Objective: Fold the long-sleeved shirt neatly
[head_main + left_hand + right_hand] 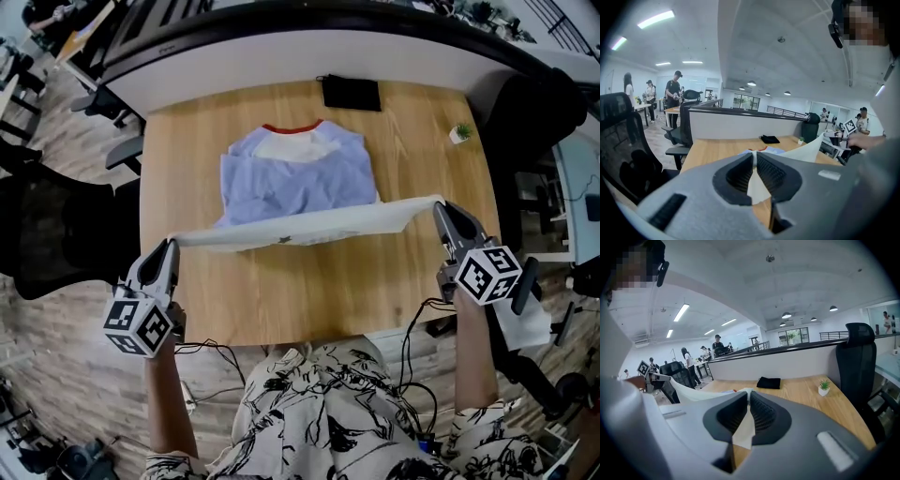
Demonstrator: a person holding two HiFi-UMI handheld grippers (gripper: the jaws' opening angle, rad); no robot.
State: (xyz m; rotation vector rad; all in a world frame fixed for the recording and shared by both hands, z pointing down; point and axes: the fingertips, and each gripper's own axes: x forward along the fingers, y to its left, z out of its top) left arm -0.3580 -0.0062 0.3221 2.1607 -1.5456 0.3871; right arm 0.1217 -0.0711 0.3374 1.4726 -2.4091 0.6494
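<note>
While the left hand-held gripper [172, 243] hangs over the near left corner of the desk [309, 295], its jaws are clenched on a pinch of white cloth, which sits wedged between the ribbed pads [740, 174] in the left gripper view. From there the lifted hem [300, 228] of the long-sleeved shirt [295, 173] runs as one taut white band across to the right hand-held gripper [439, 208]. That one is likewise clamped shut on the fabric, a corner of it poking out below the closed jaws in the right gripper view. The rest of the shirt, pale blue with a white chest and red collar, lies on the middle of the desk with the collar toward the far edge. Bare wood lies open between the band and the near edge, and a strip of it flanks the shirt on each side. A black office chair [47, 234] stands just off the left edge, and a partition [281, 61] runs along the far edge. A flat black pouch [352, 93] rests by that edge just beyond the collar, apart from it. Near the far right corner a small white pot [459, 135] holds a green plant, well apart from the shirt.
</note>
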